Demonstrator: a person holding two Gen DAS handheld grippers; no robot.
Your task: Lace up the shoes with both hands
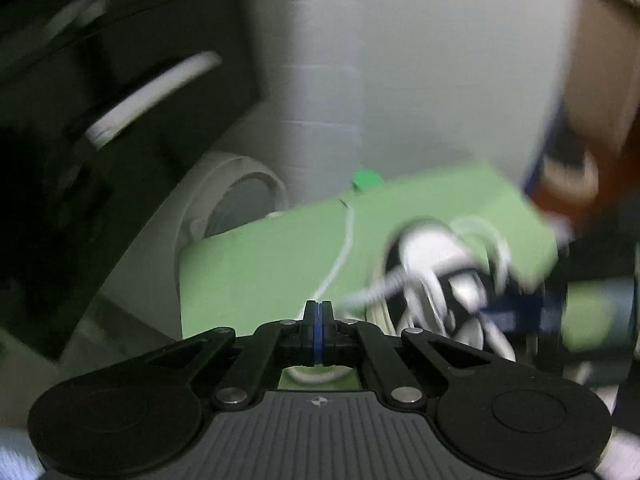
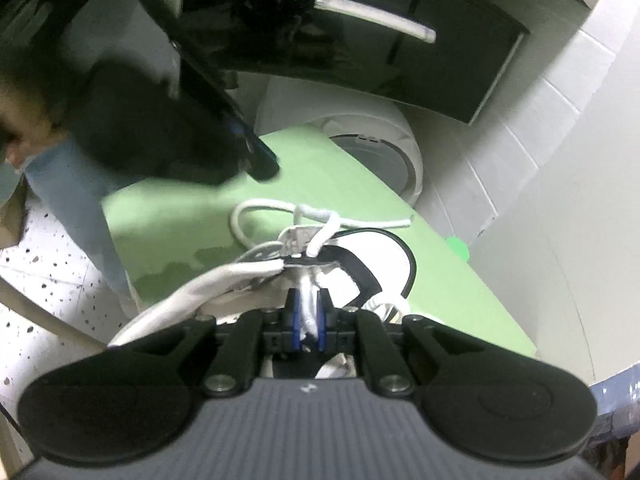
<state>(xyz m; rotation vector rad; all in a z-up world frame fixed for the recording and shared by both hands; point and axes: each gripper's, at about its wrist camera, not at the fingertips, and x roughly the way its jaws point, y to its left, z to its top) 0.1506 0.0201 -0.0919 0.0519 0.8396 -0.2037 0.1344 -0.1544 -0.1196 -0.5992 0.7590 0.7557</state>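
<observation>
a black-and-white shoe is sitting on a green table, its white lace crossed but not yet bowed; the right gripper is pinching the lace, the left gripper closing on nothing visible.

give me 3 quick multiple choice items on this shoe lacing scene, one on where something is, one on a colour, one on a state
1. Where does the shoe sit?
A. on the speckled floor
B. on the green tabletop
C. inside the black cabinet

2. What colour is the shoelace?
A. white
B. red
C. black

3. How do the right tongs stand?
A. wide open above the shoe
B. shut with nothing between them
C. shut on a white lace strand

Key:
1 B, the green surface shows around the shoe's sole in both wrist views.
2 A, the knotted cord and its loose ends are white.
3 C, the white strand sits pinched between the blue pads.
</observation>
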